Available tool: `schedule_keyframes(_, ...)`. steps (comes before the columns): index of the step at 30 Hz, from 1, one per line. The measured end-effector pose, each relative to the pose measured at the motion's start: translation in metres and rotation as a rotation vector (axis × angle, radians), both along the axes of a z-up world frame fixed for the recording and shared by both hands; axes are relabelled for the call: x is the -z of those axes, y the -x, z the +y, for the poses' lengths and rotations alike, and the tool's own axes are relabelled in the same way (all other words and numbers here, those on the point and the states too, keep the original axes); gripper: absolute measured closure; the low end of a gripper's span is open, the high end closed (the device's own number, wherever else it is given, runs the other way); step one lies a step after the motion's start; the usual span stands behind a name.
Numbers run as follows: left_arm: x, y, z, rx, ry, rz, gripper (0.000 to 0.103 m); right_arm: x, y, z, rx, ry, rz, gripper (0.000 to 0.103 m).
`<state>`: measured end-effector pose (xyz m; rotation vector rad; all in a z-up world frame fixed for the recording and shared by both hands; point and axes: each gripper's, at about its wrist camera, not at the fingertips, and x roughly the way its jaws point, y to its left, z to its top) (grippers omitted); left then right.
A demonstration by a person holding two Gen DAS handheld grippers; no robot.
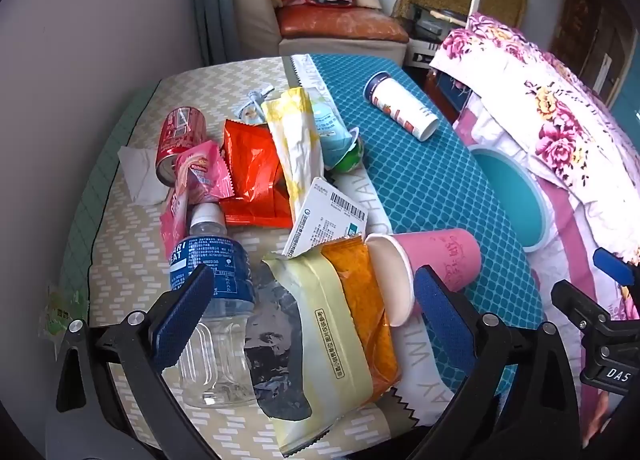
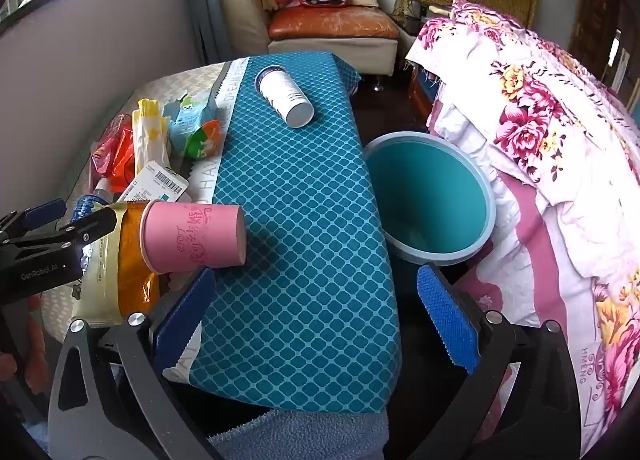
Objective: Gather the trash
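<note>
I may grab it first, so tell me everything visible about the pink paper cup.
The pink paper cup lies on its side on the table, partly on the teal lattice cloth. Darker pink ornamental print runs along its wall; inside it is white. Its rolled rim rests against the orange-and-cream snack bag, its base pointing toward the bin side.

Trash on the desk, counted

Two paper cups (image 1: 424,268) (image 1: 402,105), one bottle (image 1: 216,296), one red can (image 1: 180,143), one teal bin (image 2: 430,195).

Clear glossy plastic bottle (image 1: 212,300), matt pink paper cup (image 1: 432,260), shiny red metal can (image 1: 178,139), woven tablecloth (image 2: 300,219)
</note>
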<state>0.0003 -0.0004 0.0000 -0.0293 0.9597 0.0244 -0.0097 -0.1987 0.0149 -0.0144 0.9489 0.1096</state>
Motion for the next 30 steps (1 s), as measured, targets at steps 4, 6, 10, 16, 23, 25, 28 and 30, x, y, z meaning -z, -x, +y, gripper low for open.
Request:
schedule_keyframes(4,-0.002,-0.001,0.000,0.005,0.001,-0.008,0.004,0.000,0.000,-0.001,-0.001,0.001,0.003,0.006)
schedule_keyframes(6,-0.004,-0.001,0.001,0.008,0.003,-0.016,0.004,0.000,-0.001,-0.001,0.000,0.001,0.006,0.006)
schedule_keyframes(10,-0.008,0.001,0.003,0.002,0.003,-0.032,0.004,-0.001,-0.002,-0.002,-0.003,0.002,0.007,0.006)
schedule_keyframes(16,-0.011,0.000,0.012,-0.015,0.014,-0.030,0.004,-0.001,-0.002,-0.003,-0.002,0.000,0.006,0.006)
schedule_keyframes(23,-0.015,0.001,0.018,-0.020,0.016,-0.032,0.004,0.001,-0.006,-0.005,0.003,-0.004,0.026,0.006)
schedule_keyframes(25,-0.014,0.001,0.018,-0.018,0.015,-0.028,0.004,0.001,-0.006,-0.005,0.003,-0.004,0.026,0.006)
schedule_keyframes(28,-0.015,0.001,0.018,-0.015,0.012,-0.025,0.004,0.001,-0.006,-0.004,0.004,-0.004,0.027,0.006)
schedule_keyframes(30,-0.015,0.001,0.017,-0.011,0.010,-0.025,0.004,0.001,-0.005,-0.004,0.004,-0.004,0.028,0.006)
